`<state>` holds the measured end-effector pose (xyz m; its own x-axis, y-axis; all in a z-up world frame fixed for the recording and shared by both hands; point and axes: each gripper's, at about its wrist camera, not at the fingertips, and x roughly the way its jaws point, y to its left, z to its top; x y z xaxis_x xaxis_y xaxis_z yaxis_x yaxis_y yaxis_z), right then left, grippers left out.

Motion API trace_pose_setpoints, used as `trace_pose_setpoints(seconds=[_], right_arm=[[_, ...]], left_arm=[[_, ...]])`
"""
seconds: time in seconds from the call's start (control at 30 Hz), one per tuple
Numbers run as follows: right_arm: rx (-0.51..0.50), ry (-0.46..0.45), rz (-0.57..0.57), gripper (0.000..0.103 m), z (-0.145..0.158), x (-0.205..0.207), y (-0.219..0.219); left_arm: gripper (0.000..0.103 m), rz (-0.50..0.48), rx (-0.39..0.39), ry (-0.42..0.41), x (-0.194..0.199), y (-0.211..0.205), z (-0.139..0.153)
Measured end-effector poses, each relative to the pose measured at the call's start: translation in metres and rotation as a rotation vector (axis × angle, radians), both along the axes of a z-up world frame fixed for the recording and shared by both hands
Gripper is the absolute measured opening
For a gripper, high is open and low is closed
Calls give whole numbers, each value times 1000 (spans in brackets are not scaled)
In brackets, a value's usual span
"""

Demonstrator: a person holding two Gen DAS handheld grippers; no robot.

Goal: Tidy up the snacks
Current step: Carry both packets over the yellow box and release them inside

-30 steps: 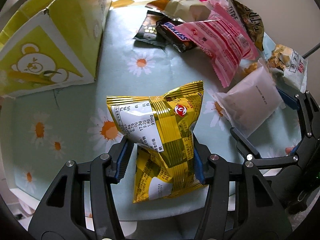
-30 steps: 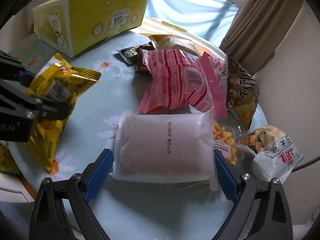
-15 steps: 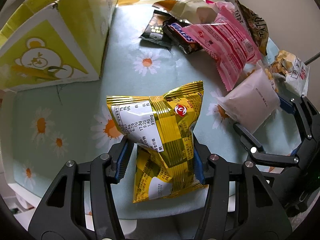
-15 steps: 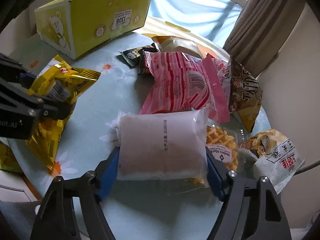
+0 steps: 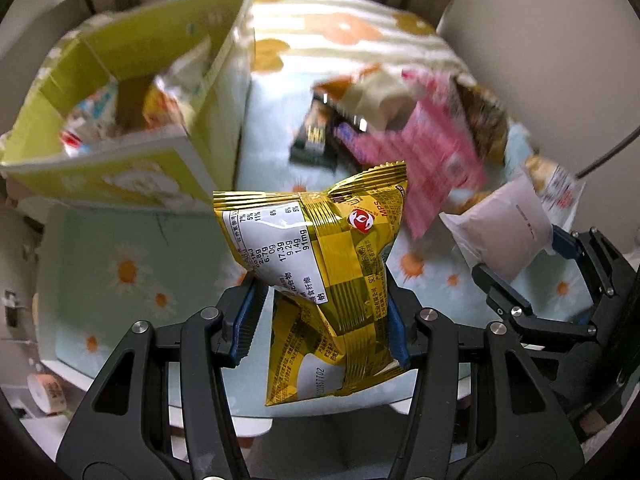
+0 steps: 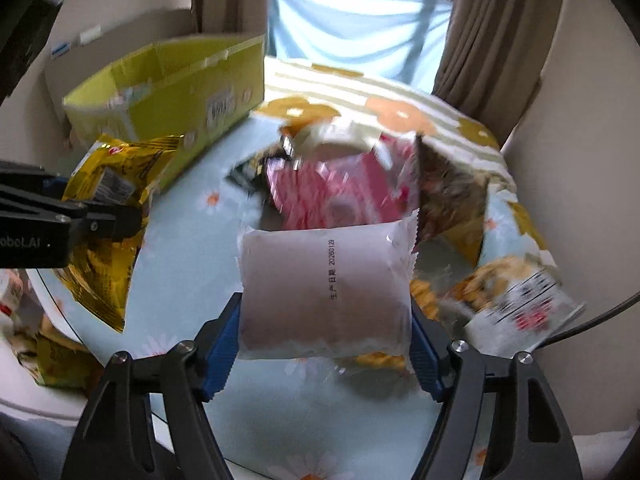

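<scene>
Left wrist view: left gripper [image 5: 320,316] clamps the yellow snack bag [image 5: 320,276]; right gripper [image 6: 324,344] grips the white packet [image 6: 326,288]; next, carry both to the yellow box [image 5: 132,92] at ten o'clock.

One yellow box [image 5: 132,168], one gold packet [image 5: 320,264], one white packet [image 6: 324,292], one pink packet [image 6: 332,196], two tools.
</scene>
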<state>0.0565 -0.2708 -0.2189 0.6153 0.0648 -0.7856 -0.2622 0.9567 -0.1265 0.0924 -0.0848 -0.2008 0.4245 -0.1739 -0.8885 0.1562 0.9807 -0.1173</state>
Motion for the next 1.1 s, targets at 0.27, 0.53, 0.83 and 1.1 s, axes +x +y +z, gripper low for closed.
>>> trace_pose_setpoints(seconds=[0.27, 0.53, 0.83, 1.1], right_arm=[[53, -91, 25, 70, 70, 15, 17], [151, -128, 35, 70, 120, 49, 77], [208, -116, 22, 70, 130, 99, 168], [217, -35, -31, 70, 105, 138, 225]], left_arm=[[49, 53, -46, -135, 13, 35, 69], [49, 83, -55, -211, 53, 108, 107], [49, 68, -37, -176, 128, 206, 110], [49, -13, -17, -90, 189, 246, 81]])
